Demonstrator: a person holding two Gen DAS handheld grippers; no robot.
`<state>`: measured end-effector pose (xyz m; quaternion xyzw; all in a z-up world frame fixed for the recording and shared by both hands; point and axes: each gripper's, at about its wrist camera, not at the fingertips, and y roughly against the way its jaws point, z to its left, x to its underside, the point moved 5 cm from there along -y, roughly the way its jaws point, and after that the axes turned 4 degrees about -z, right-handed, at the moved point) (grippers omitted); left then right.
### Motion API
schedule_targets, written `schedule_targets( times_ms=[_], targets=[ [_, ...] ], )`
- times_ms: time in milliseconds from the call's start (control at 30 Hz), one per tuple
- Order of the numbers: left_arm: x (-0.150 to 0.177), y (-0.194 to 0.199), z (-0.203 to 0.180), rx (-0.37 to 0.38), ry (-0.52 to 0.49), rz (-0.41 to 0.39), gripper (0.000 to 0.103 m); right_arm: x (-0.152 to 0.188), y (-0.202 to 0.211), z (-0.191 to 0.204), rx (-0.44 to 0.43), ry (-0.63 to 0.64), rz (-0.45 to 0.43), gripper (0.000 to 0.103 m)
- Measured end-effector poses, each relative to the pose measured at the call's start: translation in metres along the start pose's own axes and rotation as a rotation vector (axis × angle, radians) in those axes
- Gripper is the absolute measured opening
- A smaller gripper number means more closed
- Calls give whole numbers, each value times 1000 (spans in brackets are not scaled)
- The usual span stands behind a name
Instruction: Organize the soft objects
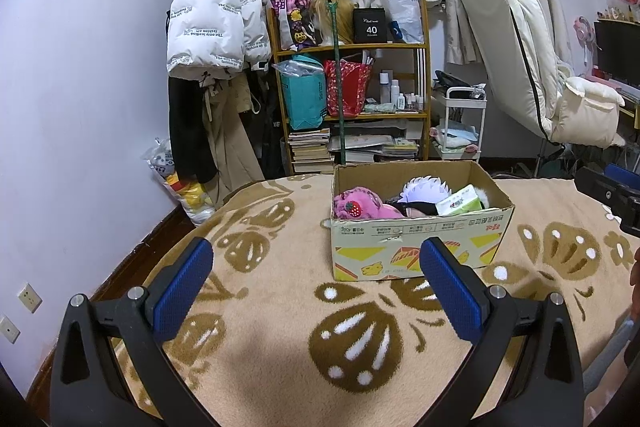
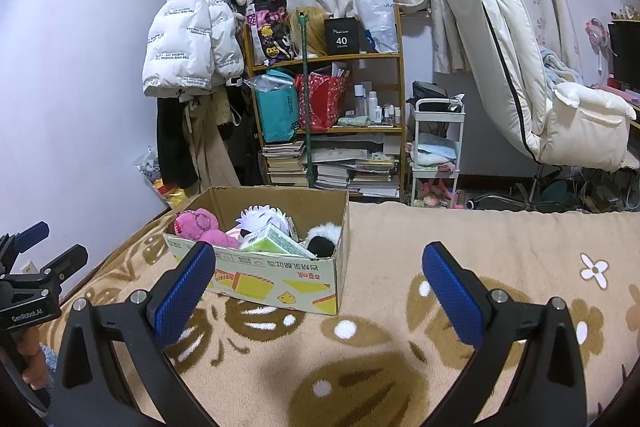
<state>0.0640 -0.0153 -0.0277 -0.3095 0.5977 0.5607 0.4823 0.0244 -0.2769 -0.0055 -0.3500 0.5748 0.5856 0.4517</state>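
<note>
A cardboard box [image 1: 416,247] [image 2: 280,279] stands on the beige patterned blanket [image 1: 280,235] [image 2: 480,239]. Inside it lie a pink plush toy [image 1: 360,205] [image 2: 200,225], a white spiky plush [image 1: 426,189] [image 2: 262,217], a green-white tissue pack [image 1: 460,203] [image 2: 276,241] and a black-and-white plush [image 2: 322,237]. My left gripper [image 1: 316,259] is open and empty, hovering in front of the box. My right gripper [image 2: 318,263] is open and empty too, just right of the box's front corner. The left gripper's body [image 2: 32,279] shows at the right wrist view's left edge.
Behind the bed stand a wooden shelf [image 1: 348,47] [image 2: 324,57] full of bags, bottles and books, a hung white puffer jacket [image 1: 212,15], a white trolley [image 1: 464,123] [image 2: 438,147] and a cream chair [image 1: 528,67] [image 2: 520,67]. The blanket's edge drops off at the left.
</note>
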Motion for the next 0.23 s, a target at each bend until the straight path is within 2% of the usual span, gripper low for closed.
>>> schedule_targets(
  times_ms=[233],
  targets=[
    [0,0,0,-2,-2,1,102,0,0,0,0,2,1,103]
  ],
)
